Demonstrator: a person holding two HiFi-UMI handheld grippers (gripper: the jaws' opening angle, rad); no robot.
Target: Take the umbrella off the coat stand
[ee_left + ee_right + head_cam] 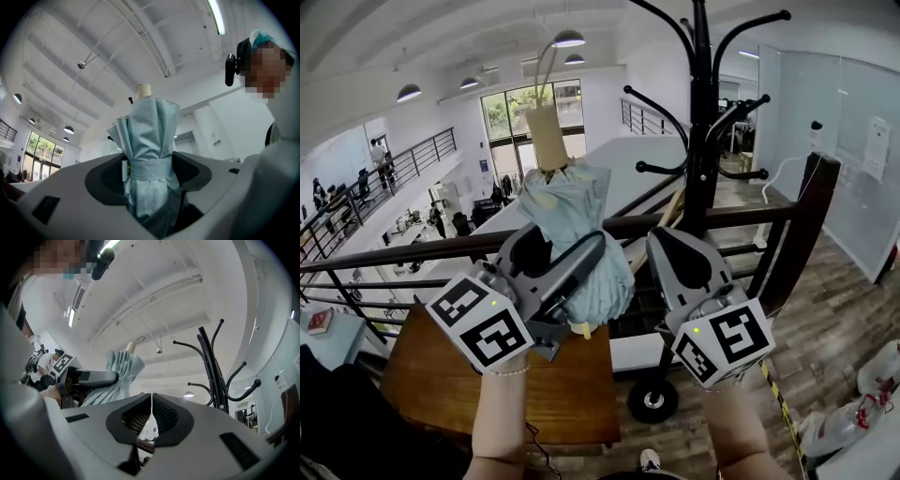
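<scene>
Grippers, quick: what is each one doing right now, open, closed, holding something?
Left gripper: shut on the folded light blue umbrella.
Right gripper: shut, holding nothing.

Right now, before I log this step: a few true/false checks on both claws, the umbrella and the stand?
1. The left claw is shut on the umbrella. True.
2. The right claw grips the umbrella too. False: its jaws are together with nothing between them.
3. The umbrella hangs from a hook of the coat stand. False: it is held clear of the stand, to its left in the head view.
4. The umbrella is folded shut. True.
</scene>
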